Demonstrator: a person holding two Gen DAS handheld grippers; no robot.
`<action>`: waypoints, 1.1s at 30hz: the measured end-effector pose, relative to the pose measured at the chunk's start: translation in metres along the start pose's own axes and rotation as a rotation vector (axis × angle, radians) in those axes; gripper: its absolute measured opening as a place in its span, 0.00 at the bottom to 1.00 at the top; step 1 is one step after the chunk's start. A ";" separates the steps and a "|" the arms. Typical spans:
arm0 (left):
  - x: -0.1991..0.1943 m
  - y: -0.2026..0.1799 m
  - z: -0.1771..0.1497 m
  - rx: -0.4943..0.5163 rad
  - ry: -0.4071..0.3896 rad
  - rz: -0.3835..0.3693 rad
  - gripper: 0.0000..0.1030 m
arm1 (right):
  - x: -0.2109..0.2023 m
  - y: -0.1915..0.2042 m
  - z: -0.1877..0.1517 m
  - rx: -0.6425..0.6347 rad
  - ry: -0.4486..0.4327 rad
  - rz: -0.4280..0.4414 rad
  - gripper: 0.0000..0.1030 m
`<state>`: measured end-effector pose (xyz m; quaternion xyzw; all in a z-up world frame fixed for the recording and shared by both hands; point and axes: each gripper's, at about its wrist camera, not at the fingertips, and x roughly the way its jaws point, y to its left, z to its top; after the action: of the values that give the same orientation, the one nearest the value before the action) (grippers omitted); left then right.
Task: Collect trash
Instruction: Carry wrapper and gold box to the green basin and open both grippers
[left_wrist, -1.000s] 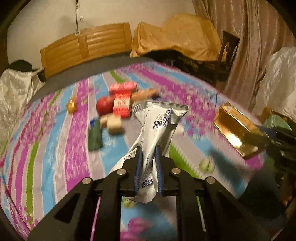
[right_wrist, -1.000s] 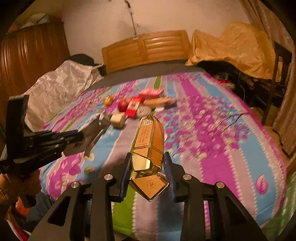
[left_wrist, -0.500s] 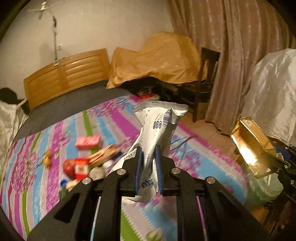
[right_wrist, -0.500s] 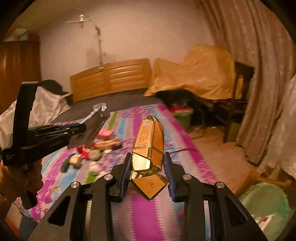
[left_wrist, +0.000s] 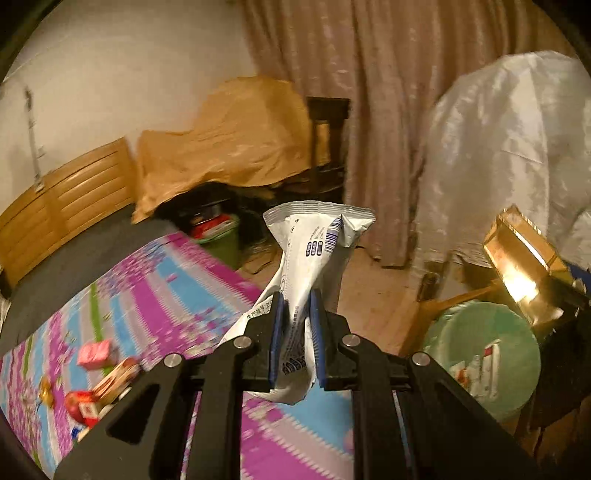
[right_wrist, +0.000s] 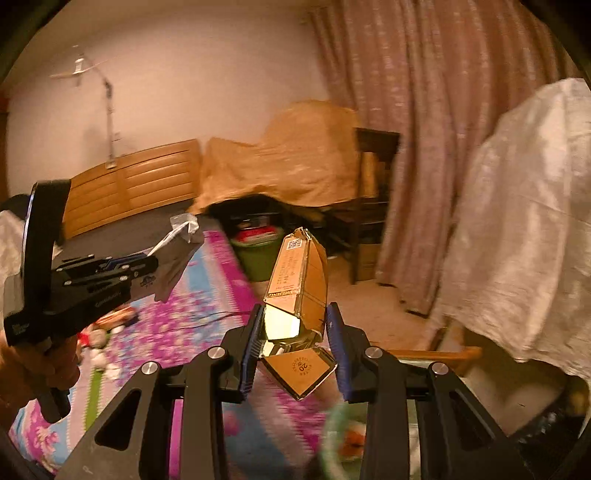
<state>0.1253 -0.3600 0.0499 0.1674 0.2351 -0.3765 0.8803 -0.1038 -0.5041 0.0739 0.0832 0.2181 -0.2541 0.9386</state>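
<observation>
My left gripper (left_wrist: 295, 314) is shut on a crumpled white snack wrapper (left_wrist: 317, 240), held in the air past the bed's corner. My right gripper (right_wrist: 295, 325) is shut on a crushed gold carton (right_wrist: 299, 280); the same gold carton (left_wrist: 524, 266) shows at the right of the left wrist view. A light green trash bin (left_wrist: 484, 354) with a lining bag and some litter inside stands on the floor below it. In the right wrist view the left gripper (right_wrist: 147, 264) and white wrapper (right_wrist: 177, 240) hang at the left, with a hand on the handle.
The bed (left_wrist: 166, 288) with its purple and blue striped cover carries several leftover items, among them a pink box (left_wrist: 94, 353) and a red apple (left_wrist: 74, 404). A second green bin (right_wrist: 258, 254) stands near the bed. A curtain (right_wrist: 424, 147), a dark chair (right_wrist: 373, 206) and white-draped furniture (right_wrist: 517, 229) stand nearby.
Both grippers swung away from the bed to the right and rose, each keeping its item. The bed items slid to the lower left; the light green bin and the curtain came into view.
</observation>
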 end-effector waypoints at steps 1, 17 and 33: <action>0.005 -0.012 0.003 0.017 0.001 -0.017 0.13 | 0.000 -0.009 0.000 0.008 -0.001 -0.018 0.35; 0.062 -0.159 0.013 0.190 0.112 -0.238 0.13 | -0.010 -0.152 -0.026 0.169 0.118 -0.270 0.35; 0.073 -0.213 -0.016 0.307 0.177 -0.286 0.13 | 0.009 -0.161 -0.080 0.229 0.243 -0.274 0.35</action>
<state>0.0069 -0.5362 -0.0284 0.2968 0.2727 -0.5129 0.7580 -0.2089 -0.6252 -0.0088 0.1890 0.3088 -0.3907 0.8464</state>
